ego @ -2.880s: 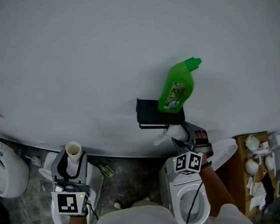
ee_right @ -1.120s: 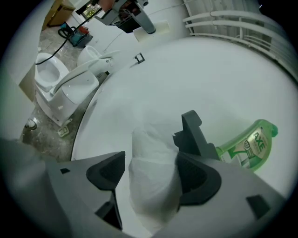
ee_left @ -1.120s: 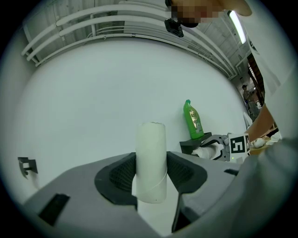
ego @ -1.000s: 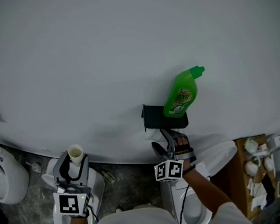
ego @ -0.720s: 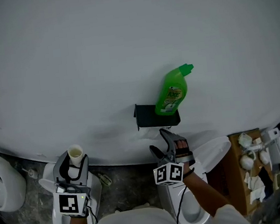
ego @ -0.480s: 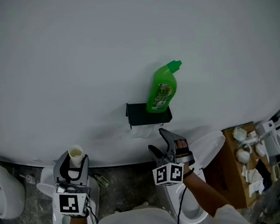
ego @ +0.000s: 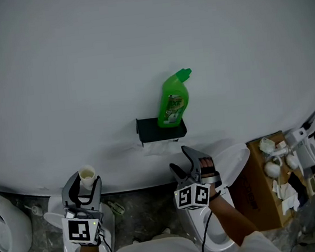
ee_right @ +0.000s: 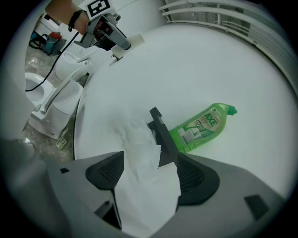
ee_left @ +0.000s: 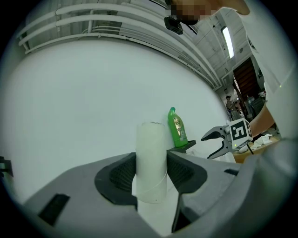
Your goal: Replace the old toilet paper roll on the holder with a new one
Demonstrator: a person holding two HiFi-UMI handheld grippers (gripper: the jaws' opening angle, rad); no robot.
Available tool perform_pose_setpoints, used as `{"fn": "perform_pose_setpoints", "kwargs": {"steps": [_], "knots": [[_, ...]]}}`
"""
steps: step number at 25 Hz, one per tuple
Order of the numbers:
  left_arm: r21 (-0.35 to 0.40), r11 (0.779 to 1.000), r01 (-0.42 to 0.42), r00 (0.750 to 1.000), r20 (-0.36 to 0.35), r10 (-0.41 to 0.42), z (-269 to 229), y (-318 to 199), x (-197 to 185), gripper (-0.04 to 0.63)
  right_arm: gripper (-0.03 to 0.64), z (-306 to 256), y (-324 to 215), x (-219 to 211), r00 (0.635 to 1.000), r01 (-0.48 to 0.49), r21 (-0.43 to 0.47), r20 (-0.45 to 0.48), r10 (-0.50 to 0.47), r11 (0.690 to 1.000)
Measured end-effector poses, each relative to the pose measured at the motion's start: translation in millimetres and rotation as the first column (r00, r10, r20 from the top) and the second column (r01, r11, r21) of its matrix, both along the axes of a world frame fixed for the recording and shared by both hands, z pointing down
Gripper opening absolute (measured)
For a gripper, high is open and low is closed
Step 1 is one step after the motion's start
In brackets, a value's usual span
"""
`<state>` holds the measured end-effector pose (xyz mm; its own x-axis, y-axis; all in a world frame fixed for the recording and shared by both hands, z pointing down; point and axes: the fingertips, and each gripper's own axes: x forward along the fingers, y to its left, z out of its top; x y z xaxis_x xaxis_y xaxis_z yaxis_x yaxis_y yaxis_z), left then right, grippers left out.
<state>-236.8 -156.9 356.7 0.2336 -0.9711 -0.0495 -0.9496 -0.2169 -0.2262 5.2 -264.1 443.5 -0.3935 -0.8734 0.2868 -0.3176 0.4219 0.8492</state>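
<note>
An empty cardboard tube [ego: 86, 172] stands upright between the jaws of my left gripper [ego: 85, 184], which is shut on it; the left gripper view shows the tube [ee_left: 151, 153] pressed by both pads. The black wall holder [ego: 160, 129] carries a green cleaner bottle [ego: 171, 101] on its top shelf. White toilet paper [ego: 160, 147] hangs under the holder. My right gripper [ego: 178, 157] is open, just below and right of the holder. In the right gripper view the paper sheet [ee_right: 142, 148] shows in the gap between the jaws, and the pads do not press on it.
A plain white wall [ego: 138, 51] fills most of the view. White toilet bowls stand under my left arm [ego: 57, 210], under my right arm [ego: 212, 232] and at far left [ego: 7, 224]. A cardboard box [ego: 255, 190] with white fittings sits at right.
The right gripper, close against the holder at first, has drawn back and stands open below it. The view has swung, so holder and bottle sit further left. The left gripper keeps the tube.
</note>
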Motion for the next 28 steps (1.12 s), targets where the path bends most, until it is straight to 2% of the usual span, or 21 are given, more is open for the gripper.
{"fn": "perform_pose_setpoints", "kwargs": {"steps": [2, 3, 4, 11, 15, 16, 19, 23, 25, 28], "knots": [[0.000, 1.000, -0.003, 1.000, 0.001, 0.003, -0.3, 1.1, 0.0, 0.204, 0.316, -6.1, 2.4, 5.0, 1.000, -0.015, 0.015, 0.027, 0.015, 1.000], [-0.002, 1.000, -0.002, 1.000, 0.002, 0.002, -0.3, 0.9, 0.0, 0.204, 0.256, -10.1, 3.1, 8.0, 0.999, -0.024, 0.029, 0.040, 0.023, 0.999], [-0.006, 1.000, -0.001, 1.000, 0.002, 0.001, -0.2, 0.4, 0.1, 0.204, 0.224, -13.8, 3.4, 11.2, 0.998, -0.033, 0.041, 0.051, 0.031, 0.999], [0.011, 1.000, -0.020, 1.000, 0.014, 0.020, -5.4, -1.5, 7.2, 0.204, 0.109, -37.5, 4.5, 31.7, 0.985, -0.096, 0.068, 0.148, 0.085, 0.993], [0.023, 0.999, -0.030, 0.999, 0.012, 0.030, -8.6, -1.7, 12.4, 0.204, 0.036, -55.9, 6.4, 50.3, 0.958, -0.141, 0.058, 0.260, 0.122, 0.988], [0.025, 0.999, -0.031, 0.999, 0.011, 0.031, -9.2, -1.8, 13.0, 0.204, 0.008, -60.7, 6.9, 57.3, 0.946, -0.155, 0.052, 0.296, 0.133, 0.987], [0.029, 0.999, -0.034, 0.999, 0.015, 0.034, -13.0, -1.6, 14.9, 0.204, -0.001, -77.8, 9.4, 79.6, 0.889, -0.188, 0.006, 0.427, 0.167, 0.982], [0.035, 0.999, -0.028, 1.000, 0.007, 0.028, -16.7, -4.0, 14.0, 0.204, -0.002, -99.2, 13.4, 114.7, 0.765, -0.196, -0.077, 0.612, 0.201, 0.978], [0.041, 0.999, -0.023, 1.000, -0.002, 0.023, -18.8, -5.2, 12.7, 0.204, -0.002, -102.6, 17.5, 132.7, 0.718, -0.192, -0.097, 0.664, 0.207, 0.977], [0.054, 0.999, -0.007, 1.000, -0.022, 0.008, -22.5, -6.3, 7.7, 0.204, -0.002, -101.9, 25.7, 160.7, 0.672, -0.225, -0.124, 0.698, 0.246, 0.966]]}}
